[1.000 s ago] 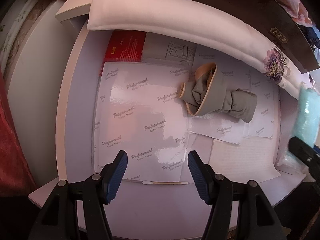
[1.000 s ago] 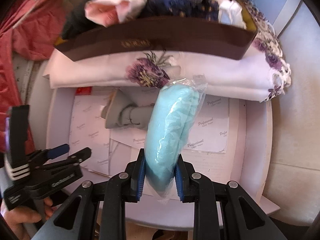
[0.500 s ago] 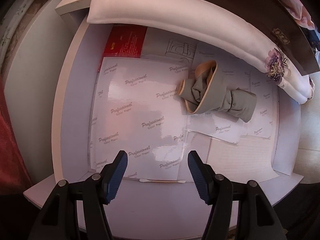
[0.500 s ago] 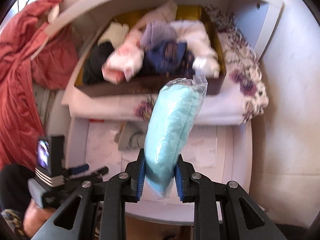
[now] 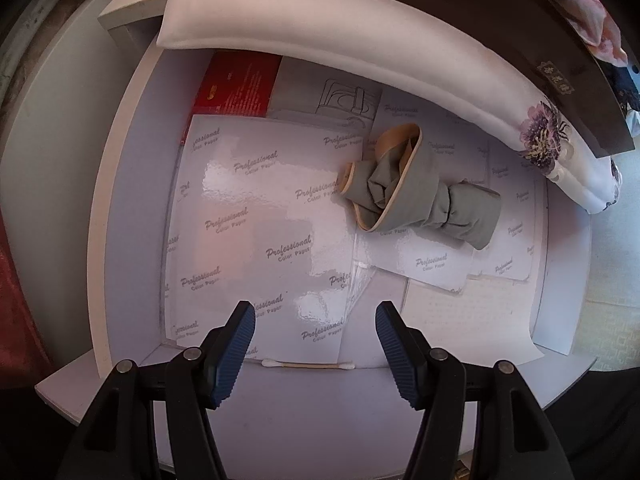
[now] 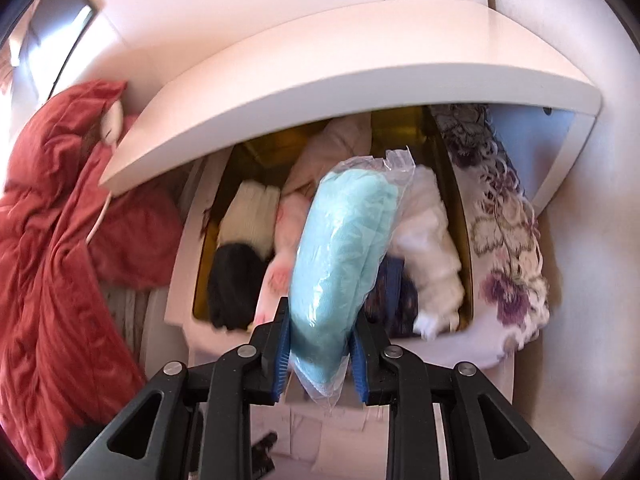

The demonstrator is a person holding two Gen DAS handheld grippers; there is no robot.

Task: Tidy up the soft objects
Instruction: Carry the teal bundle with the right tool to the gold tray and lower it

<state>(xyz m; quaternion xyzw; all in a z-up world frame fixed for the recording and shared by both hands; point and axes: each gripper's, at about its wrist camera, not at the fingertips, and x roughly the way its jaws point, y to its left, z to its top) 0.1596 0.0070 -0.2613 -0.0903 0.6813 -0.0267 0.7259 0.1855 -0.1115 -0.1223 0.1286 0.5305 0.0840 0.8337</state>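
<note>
My right gripper is shut on a light blue soft bundle in a clear plastic bag and holds it up in front of a dark box filled with several rolled clothes. The box sits on a floral cushion under a white shelf. My left gripper is open and empty above a white tray lined with glossy paper. A knotted grey-green cloth with tan trim lies on the paper, ahead and to the right of the left gripper.
A red quilt hangs at the left. A cotton swab lies at the tray's near edge. A red card lies at the tray's far left. The cushion and the box's dark side border the tray's far side.
My right gripper has lifted the blue bundle up from the tray to the box of clothes. It has left the left wrist view. The left gripper has hardly moved.
</note>
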